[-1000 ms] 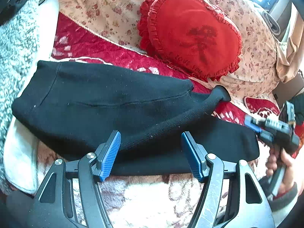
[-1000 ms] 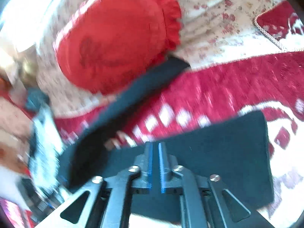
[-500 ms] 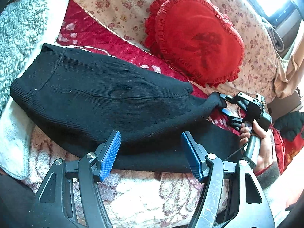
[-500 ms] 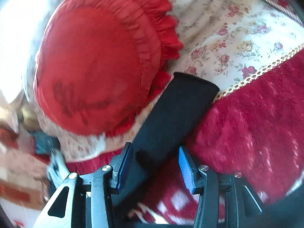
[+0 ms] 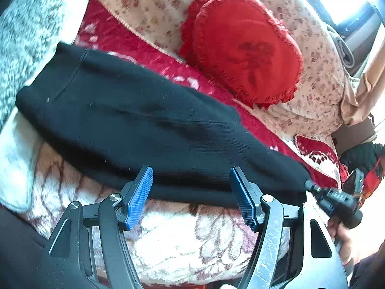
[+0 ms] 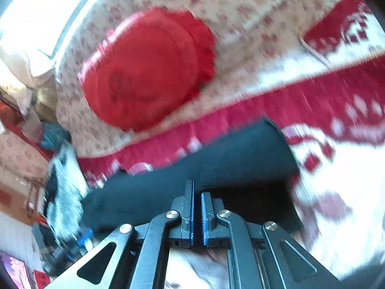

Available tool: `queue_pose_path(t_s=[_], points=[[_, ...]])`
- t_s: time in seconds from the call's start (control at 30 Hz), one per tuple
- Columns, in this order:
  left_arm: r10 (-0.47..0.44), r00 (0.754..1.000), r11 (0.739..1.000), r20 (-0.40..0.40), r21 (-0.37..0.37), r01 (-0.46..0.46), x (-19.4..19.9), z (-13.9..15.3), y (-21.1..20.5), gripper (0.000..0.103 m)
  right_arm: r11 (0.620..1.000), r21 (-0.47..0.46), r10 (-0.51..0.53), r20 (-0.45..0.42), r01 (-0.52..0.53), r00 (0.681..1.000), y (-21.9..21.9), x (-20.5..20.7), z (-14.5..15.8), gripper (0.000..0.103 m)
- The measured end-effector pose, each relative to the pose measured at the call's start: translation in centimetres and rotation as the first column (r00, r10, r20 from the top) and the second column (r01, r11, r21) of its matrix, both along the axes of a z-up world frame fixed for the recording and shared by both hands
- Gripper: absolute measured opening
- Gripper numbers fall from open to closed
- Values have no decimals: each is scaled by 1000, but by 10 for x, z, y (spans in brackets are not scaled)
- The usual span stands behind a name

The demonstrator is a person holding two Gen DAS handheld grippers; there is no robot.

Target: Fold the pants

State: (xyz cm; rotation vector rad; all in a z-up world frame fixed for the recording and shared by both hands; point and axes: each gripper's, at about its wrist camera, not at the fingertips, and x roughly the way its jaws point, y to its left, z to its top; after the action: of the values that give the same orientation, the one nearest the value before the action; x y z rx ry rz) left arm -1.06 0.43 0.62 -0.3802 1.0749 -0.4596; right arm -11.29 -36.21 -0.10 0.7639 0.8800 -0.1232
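On the sofa: your black pants lie lengthwise across the patterned cover.
Pants: the narrow leg that reached toward the heart cushion half a second ago is now drawn along the near edge.
Right gripper: your jaws have just closed together at the leg's end; whether cloth is pinched, you cannot tell.
Left gripper: your jaws stand apart above the pants' near edge, as before.
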Motion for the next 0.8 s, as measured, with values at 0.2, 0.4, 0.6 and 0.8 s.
queue_pose_path(t_s=[0.2,0.4,0.6,0.8], points=[[62,995,995,-73,-73,-67,2,-13,15,67,998,63,-22,-8,23,1000,5,-2,-30,13],[141,983,975,-113,-157,-158,11,-19,26,79,991,128,-38,-10,39,999,-7,0,-39,34],[179,974,955,-138,-212,-206,21,-20,19,82,977,200,-76,2,74,997,-16,-7,-42,34],[215,972,962,-97,-151,-228,26,-17,22,11,978,193,-84,32,76,996,-20,-5,-45,6]])
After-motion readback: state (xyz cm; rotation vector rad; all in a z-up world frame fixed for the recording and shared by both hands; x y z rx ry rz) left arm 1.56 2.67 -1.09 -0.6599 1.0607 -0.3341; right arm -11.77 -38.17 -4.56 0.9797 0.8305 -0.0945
